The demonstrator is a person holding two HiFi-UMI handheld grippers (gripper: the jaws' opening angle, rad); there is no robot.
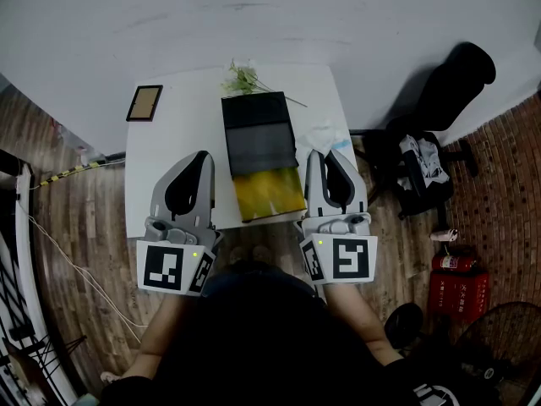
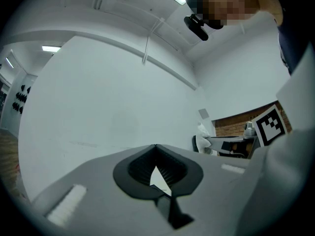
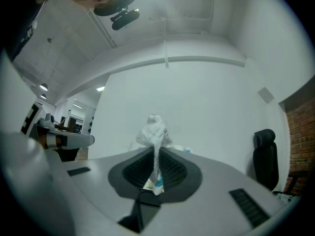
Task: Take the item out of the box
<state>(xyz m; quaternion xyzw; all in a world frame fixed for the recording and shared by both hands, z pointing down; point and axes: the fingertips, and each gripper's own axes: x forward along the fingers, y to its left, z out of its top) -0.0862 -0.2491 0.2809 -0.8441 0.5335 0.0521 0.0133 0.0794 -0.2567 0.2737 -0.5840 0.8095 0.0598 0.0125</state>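
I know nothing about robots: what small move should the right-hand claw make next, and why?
Probably open the right gripper and let go. Its jaws are closed on a crumpled white bag, and the bag is already outside the black box, seemingly over the table just right of it.

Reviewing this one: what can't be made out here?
- Head view: contents of the box, too small, just a yellow blur.
- Head view: small frame, its picture too small.
- Right gripper view: white wrapper pinched by the right hand-held gripper, print unreadable; box out of frame.
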